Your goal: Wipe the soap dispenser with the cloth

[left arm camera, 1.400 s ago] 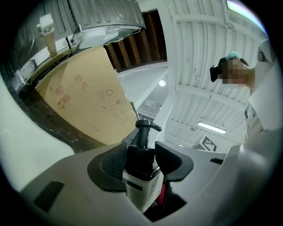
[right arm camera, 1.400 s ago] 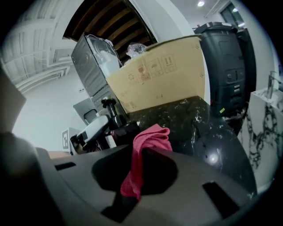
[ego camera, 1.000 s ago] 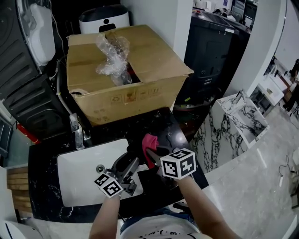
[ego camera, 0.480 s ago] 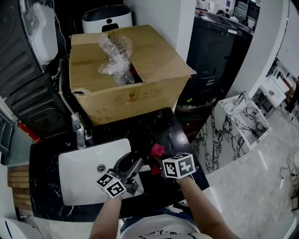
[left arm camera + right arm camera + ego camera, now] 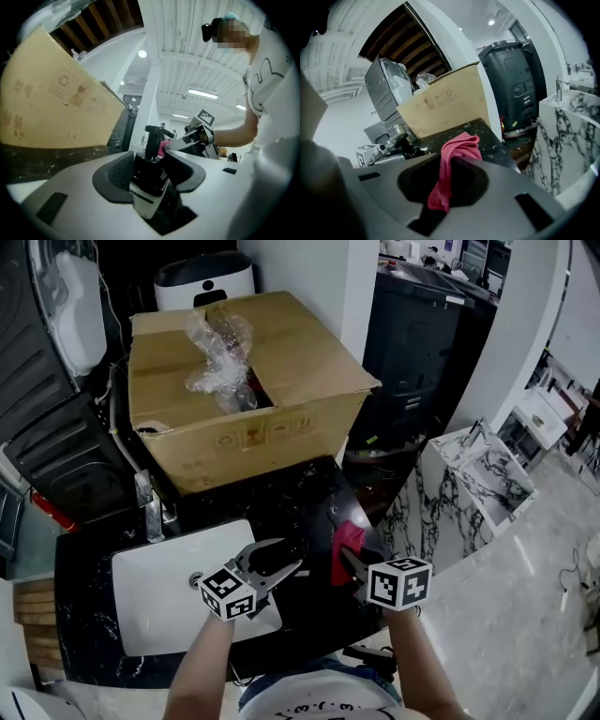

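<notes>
Cloth (image 5: 457,150) pink-red. Soap dispenser (image 5: 149,180) black, white base. Cardboard box (image 5: 300,352) tan, at 12 o'clock. Sink (image 5: 155,596) white. Countertop (image 5: 305,493) black, white-flecked.

Soap dispenser (image 5: 149,183) base unseen between the left tongs (image 5: 150,161); cloth (image 5: 457,147) tail buried within the right tongs (image 5: 446,168)

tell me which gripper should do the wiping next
Right: the right gripper is shut on the red cloth, while the left gripper is clamped on the soap dispenser and can only steady it.
</notes>
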The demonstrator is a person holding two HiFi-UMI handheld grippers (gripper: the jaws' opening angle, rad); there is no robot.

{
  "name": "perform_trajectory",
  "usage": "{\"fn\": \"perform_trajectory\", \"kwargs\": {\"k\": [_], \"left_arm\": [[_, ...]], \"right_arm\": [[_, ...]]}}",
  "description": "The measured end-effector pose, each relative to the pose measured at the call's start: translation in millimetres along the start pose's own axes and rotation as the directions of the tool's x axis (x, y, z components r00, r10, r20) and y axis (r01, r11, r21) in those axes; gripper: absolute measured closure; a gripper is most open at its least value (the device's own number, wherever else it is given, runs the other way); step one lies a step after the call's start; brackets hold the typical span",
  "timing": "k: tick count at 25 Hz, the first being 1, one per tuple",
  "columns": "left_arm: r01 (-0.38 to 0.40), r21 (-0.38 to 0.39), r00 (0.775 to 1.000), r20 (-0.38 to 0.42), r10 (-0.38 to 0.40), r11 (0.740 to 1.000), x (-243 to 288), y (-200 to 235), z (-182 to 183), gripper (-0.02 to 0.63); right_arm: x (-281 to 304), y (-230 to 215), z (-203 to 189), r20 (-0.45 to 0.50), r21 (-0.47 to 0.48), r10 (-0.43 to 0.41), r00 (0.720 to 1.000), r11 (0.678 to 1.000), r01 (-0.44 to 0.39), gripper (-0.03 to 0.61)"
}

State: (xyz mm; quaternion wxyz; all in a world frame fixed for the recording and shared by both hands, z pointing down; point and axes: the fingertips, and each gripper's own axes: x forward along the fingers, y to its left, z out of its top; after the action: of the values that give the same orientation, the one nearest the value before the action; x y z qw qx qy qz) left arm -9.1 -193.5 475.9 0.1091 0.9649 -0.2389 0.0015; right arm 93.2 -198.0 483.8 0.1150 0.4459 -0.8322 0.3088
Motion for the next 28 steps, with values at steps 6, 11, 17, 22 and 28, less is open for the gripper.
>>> {"fn": "perform_trajectory", "kwargs": {"k": [6,11,17,22,28], "left_arm": [[0.141,0.149,0.975,-0.192,-0.111,0.979,-6,-1,2,0.4],[0.029,0.168,0.981,-0.195,0.005,0.985,-31,27,6,0.38],[-0.168,0.092,0.975,-0.132,0.179,0.982,-53,43,2,0.402],[-0.249,0.064,0.963,-0.087,0.254,0.966,-32,29,8,0.325],[-0.424,0.071,0.891,-0.146,0.43,0.903,-3,32,1,0.322]], "right_arm": [[-14,-14,-6,0.0,0.013,-0.029,1.0,1.0,0.029,0.529],[-12,-11,-4,-0.001,0.003,-0.016,1.0,1.0,0.016,0.529],[-3,-2,-5,-0.016,-0.006,0.008,1.0,1.0,-0.008,0.529],[3,3,-5,-0.017,-0.005,0.018,1.0,1.0,-0.018,0.529],[3,5,-5,-0.016,-0.001,0.017,1.0,1.0,-0.017,0.529]]}}
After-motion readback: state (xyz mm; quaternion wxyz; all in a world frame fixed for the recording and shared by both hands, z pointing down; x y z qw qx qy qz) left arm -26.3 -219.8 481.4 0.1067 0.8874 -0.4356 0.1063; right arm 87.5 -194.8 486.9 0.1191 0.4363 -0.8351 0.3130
